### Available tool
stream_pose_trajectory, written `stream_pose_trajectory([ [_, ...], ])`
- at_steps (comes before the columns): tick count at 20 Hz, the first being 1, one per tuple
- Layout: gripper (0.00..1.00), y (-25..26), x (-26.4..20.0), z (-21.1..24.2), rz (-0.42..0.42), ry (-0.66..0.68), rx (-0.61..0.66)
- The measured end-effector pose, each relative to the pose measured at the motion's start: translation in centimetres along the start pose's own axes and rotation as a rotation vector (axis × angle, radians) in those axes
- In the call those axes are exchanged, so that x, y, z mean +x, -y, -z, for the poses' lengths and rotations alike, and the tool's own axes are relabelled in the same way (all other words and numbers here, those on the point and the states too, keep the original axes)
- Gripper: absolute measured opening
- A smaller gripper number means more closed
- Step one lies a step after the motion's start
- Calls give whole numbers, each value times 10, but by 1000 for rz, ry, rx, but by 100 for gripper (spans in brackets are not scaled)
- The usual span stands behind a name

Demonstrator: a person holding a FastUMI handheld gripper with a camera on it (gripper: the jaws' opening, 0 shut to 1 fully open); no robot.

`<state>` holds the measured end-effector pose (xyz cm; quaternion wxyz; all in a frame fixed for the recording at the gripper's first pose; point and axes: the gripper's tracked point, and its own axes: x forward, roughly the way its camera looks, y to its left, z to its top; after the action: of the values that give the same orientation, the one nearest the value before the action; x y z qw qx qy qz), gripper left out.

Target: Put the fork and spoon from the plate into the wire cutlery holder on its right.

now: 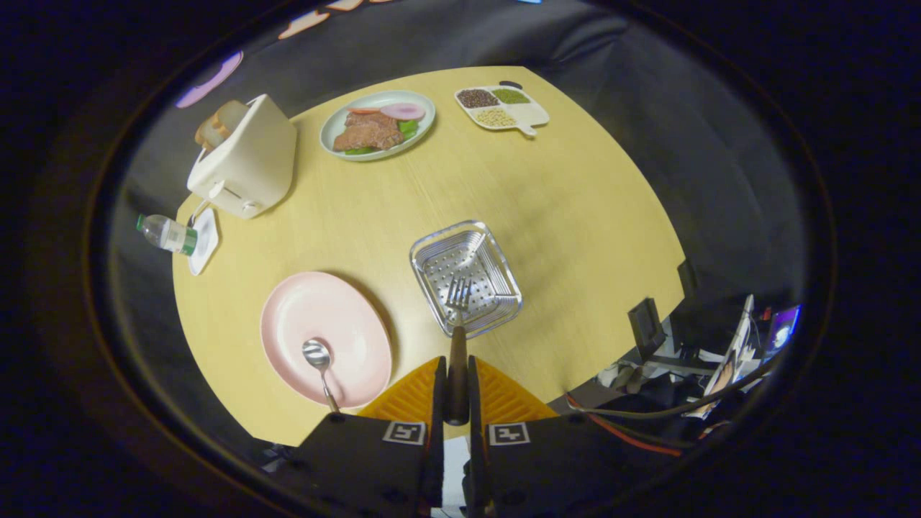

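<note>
My gripper [454,378] is shut on the dark handle of a fork [458,316]. The fork points forward and its tines hang over the near part of the metal cutlery holder [439,248], a square perforated basket. To the left of the holder lies the pink plate [324,324]. A spoon [319,363] rests on the plate's near side, bowl up, its handle running toward my left finger. I look down on the table from well above.
On the round wooden table [575,216] stand a cream toaster [245,162] with bread at the far left, a water bottle [167,234] on a small white dish, a green plate of food [378,124] and a divided snack tray [501,106] at the back. Clutter and cables lie off the table's right edge.
</note>
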<state>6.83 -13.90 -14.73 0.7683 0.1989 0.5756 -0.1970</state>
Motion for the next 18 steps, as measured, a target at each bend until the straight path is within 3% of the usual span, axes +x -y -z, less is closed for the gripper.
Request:
stream_pose_trajectory([
  [1,19,1,0,0,0,6,12],
  [6,100,3,-9,0,1,47,30],
  [14,100,-15,-49,12,-57,190,54],
  [18,100,-25,-65,27,-81,273,-5],
])
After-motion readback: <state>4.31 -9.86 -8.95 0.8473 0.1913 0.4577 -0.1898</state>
